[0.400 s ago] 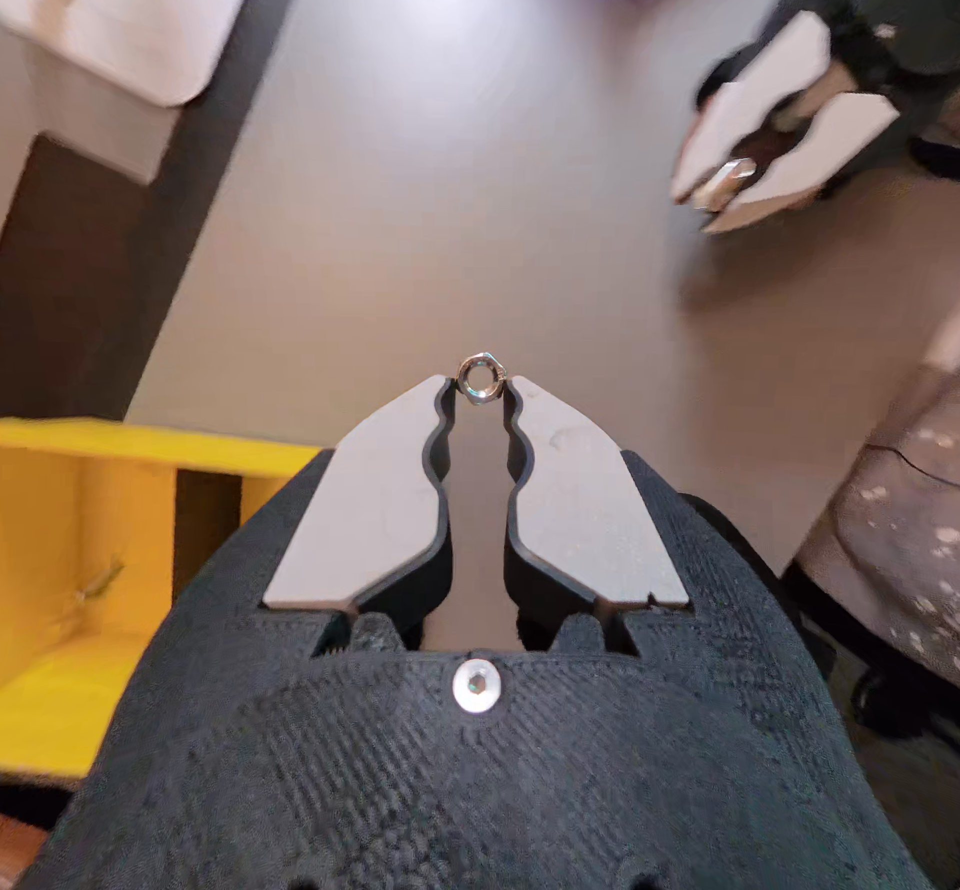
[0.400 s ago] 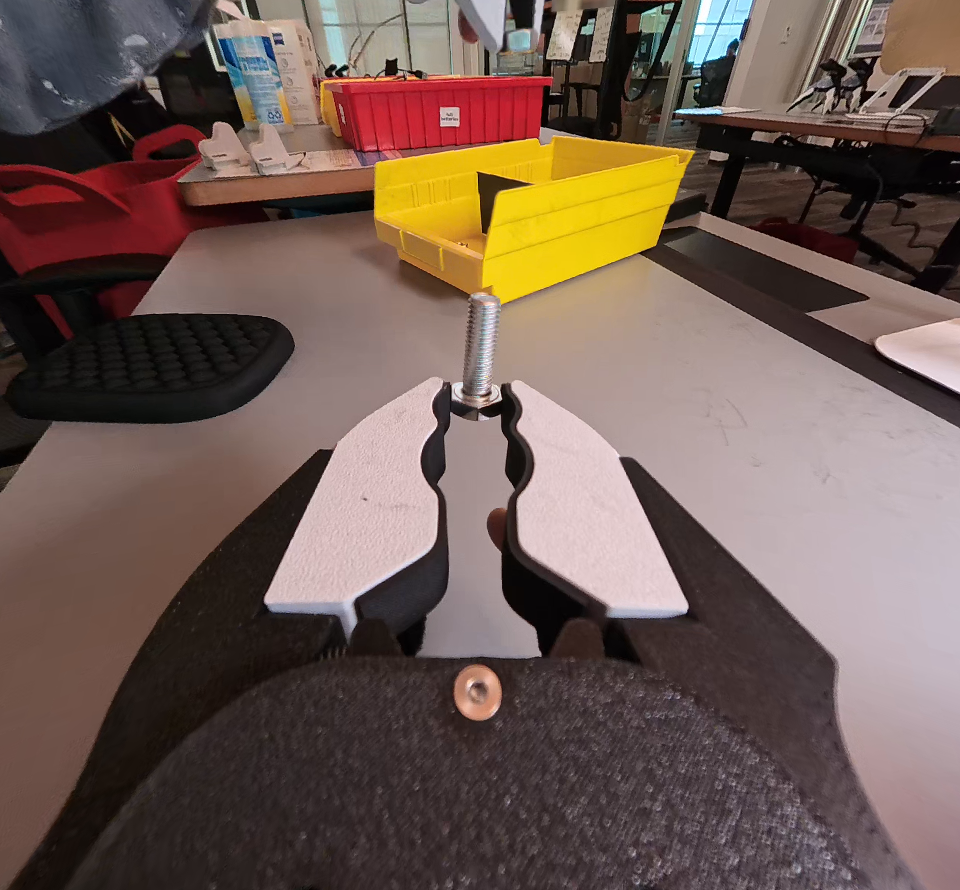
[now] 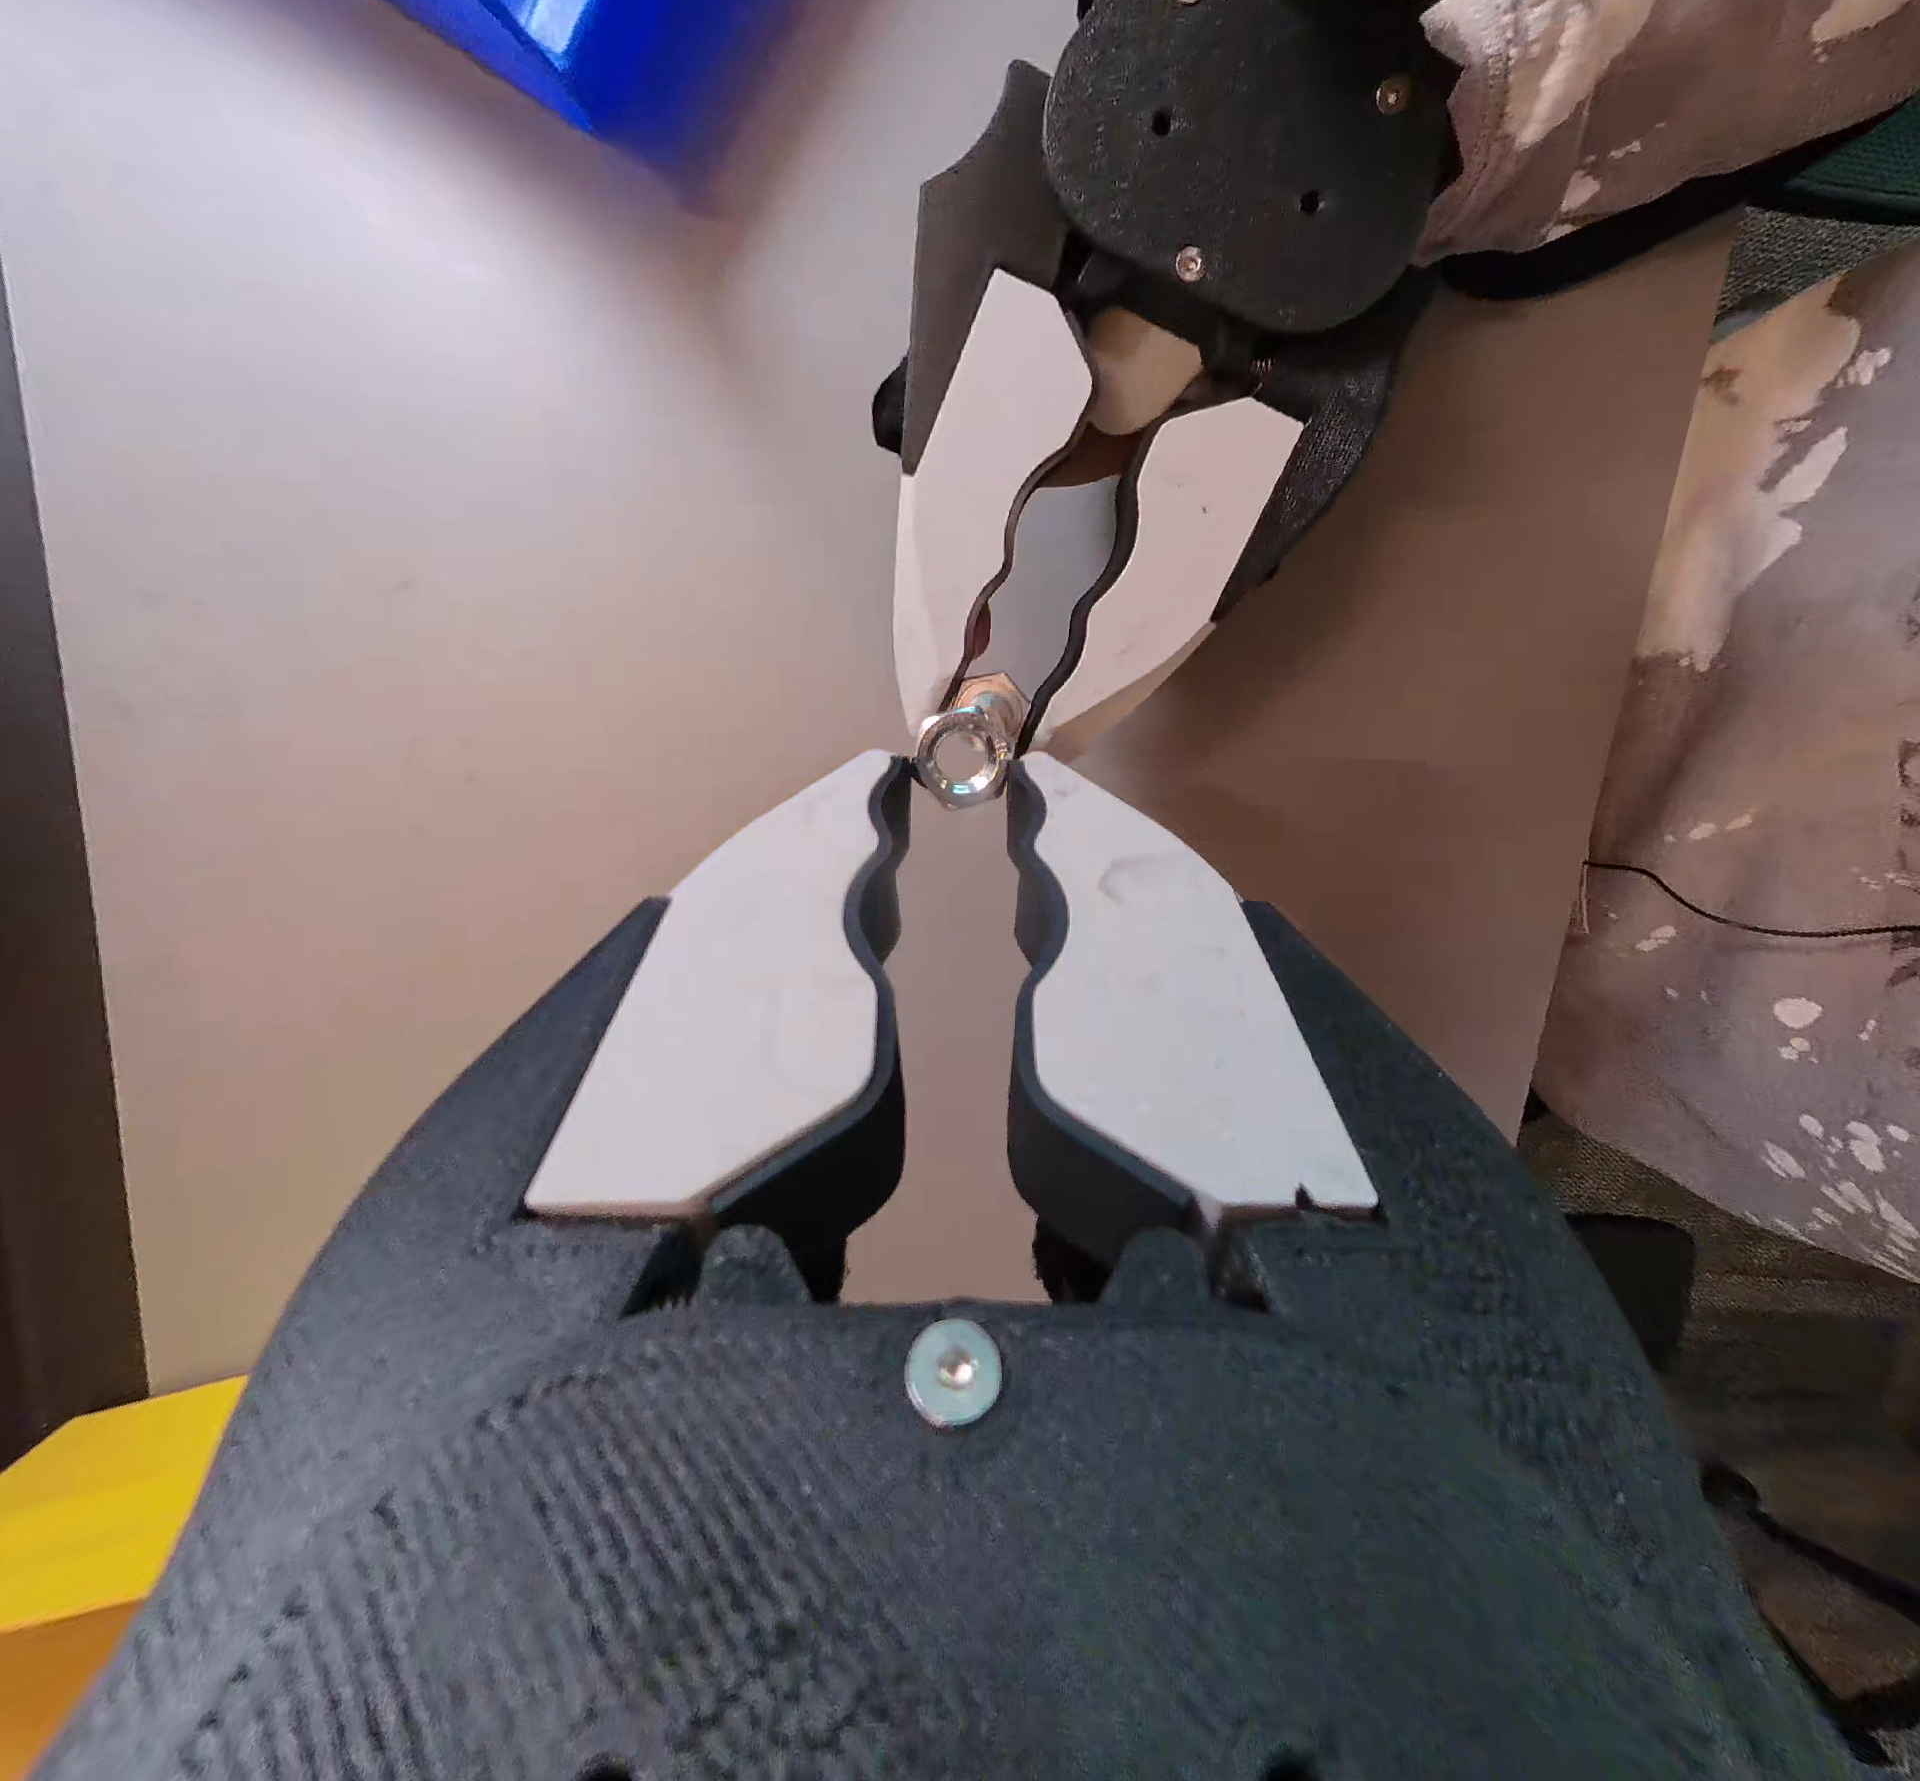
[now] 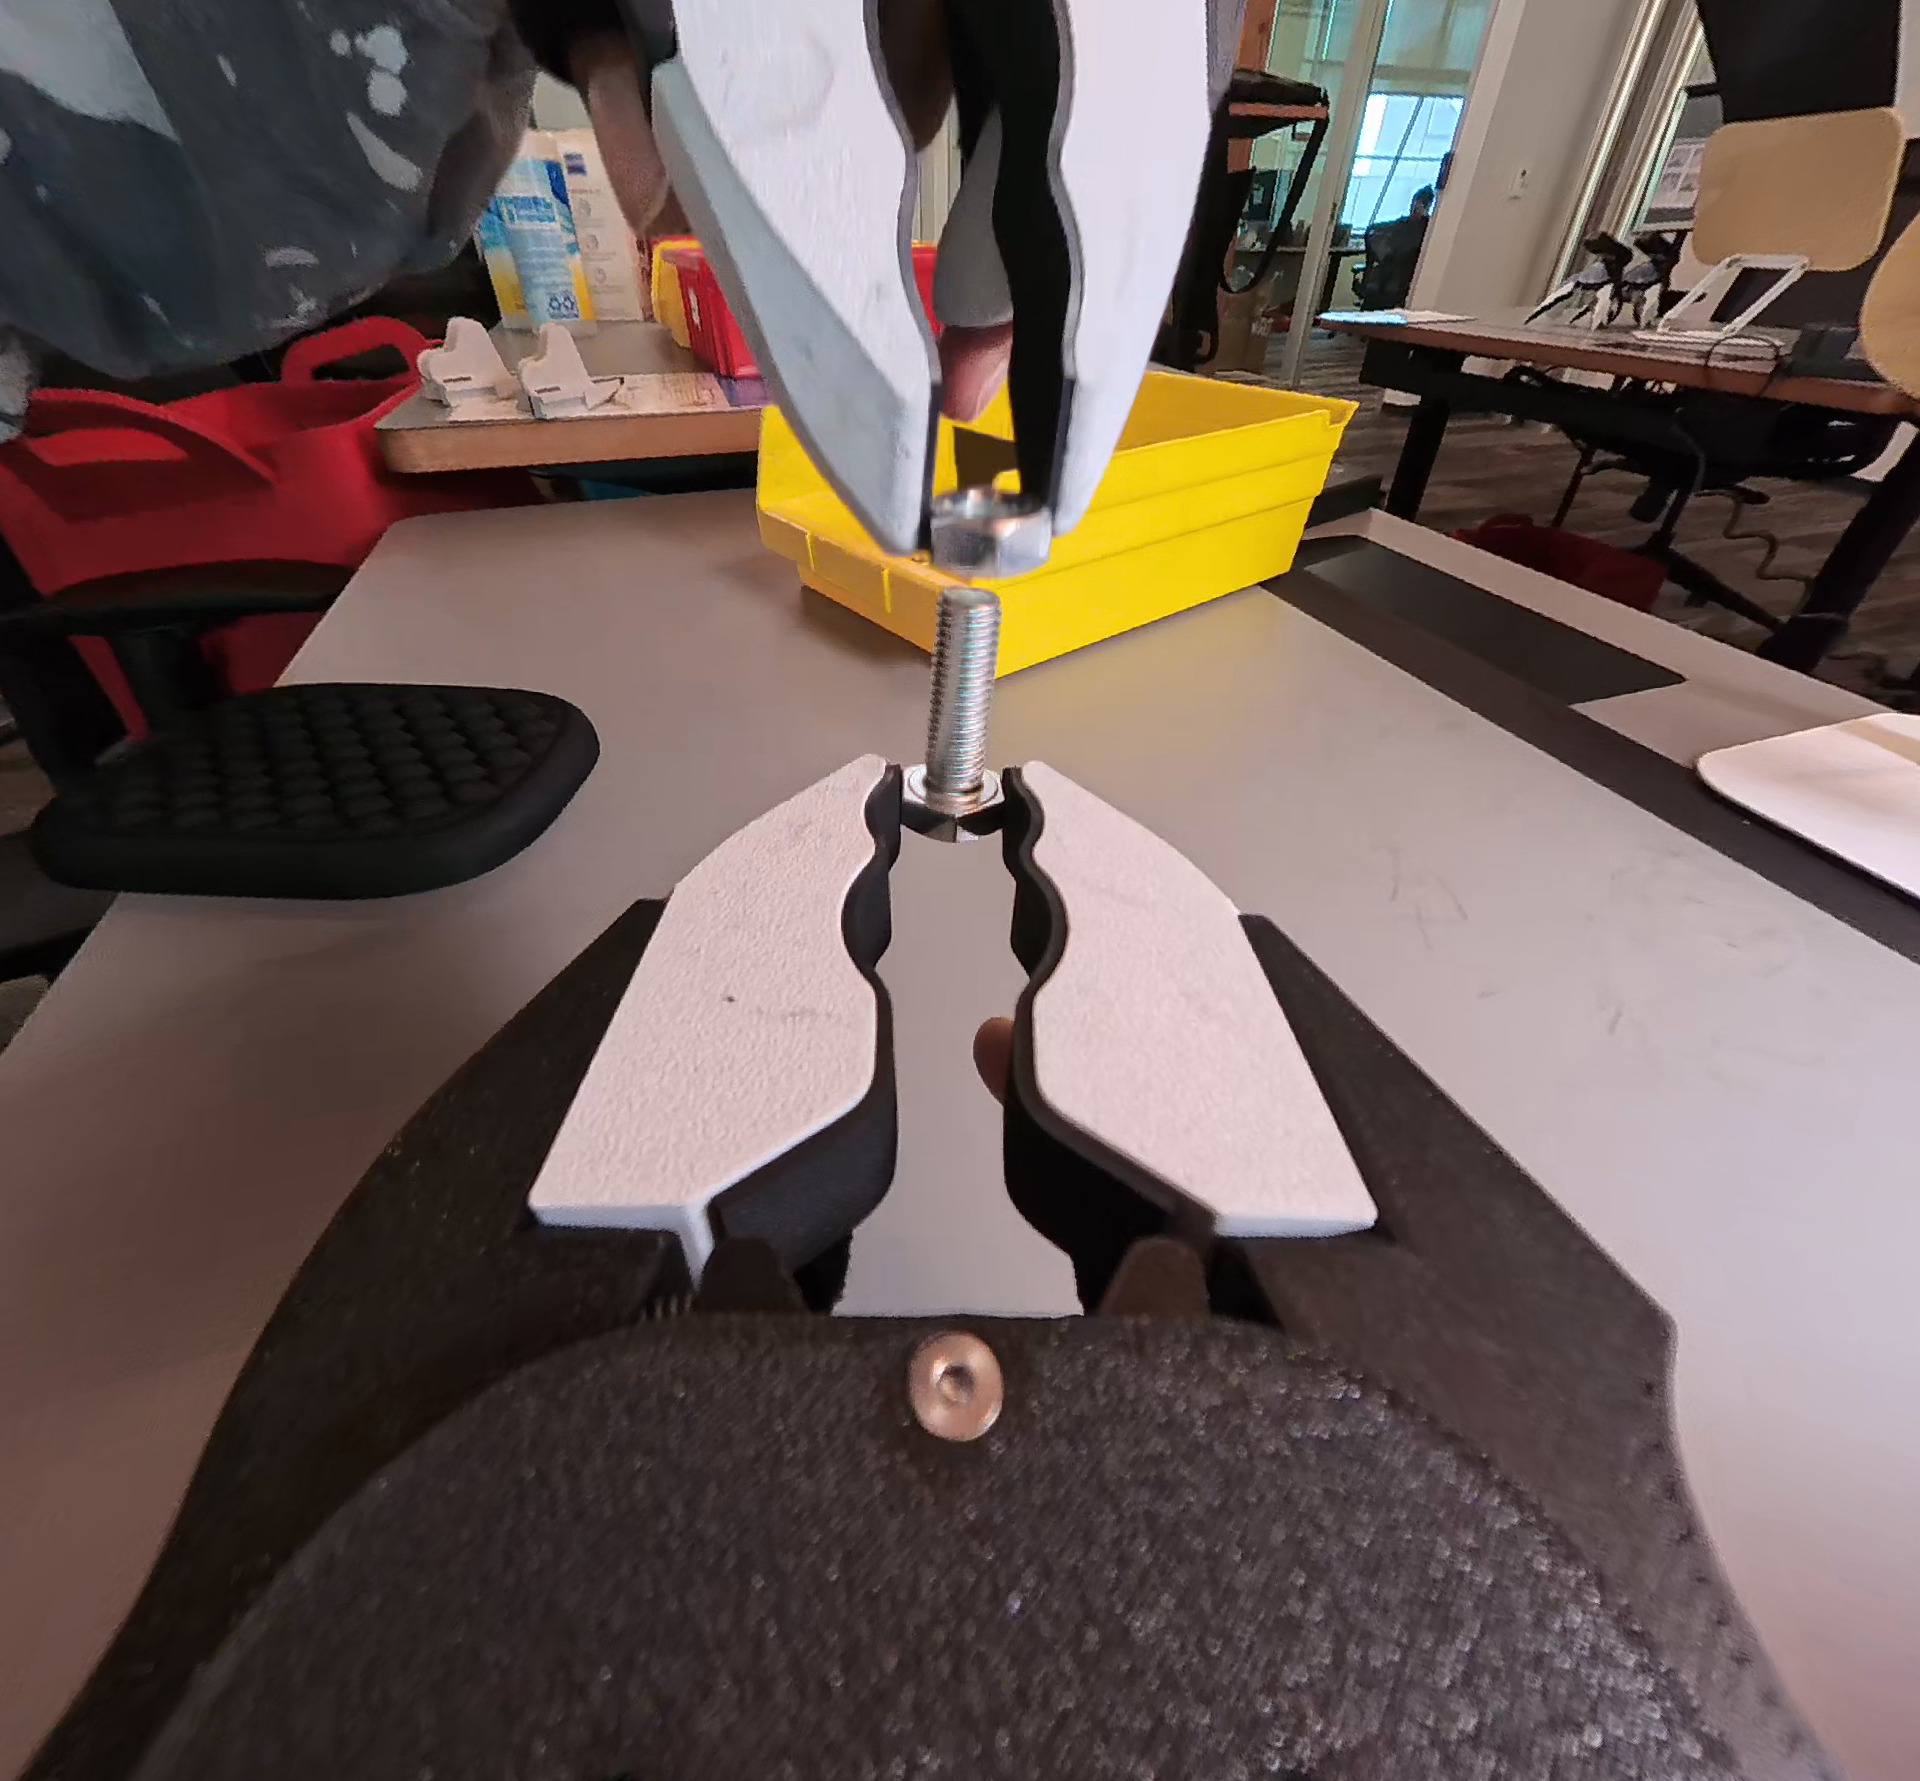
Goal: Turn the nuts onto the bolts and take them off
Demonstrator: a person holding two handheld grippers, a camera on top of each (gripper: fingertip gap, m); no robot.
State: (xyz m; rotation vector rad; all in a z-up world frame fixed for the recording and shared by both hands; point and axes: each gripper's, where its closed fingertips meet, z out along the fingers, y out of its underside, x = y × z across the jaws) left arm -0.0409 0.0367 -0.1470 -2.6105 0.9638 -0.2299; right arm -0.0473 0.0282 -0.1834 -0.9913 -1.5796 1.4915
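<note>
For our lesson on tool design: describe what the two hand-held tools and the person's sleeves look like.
Both the left tool and the right tool have a black, textured printed body, two flat white fingers with wavy black inner edges, and a silver screw at the centre. The right tool carries a white label band. The sleeve is mottled grey-brown with pale splotches.

My right gripper hides the bolt head. My left gripper is cut off at the top edge, its nut's bore hidden.

Silver nut, silver bolt; yellow bin; grey table
</note>
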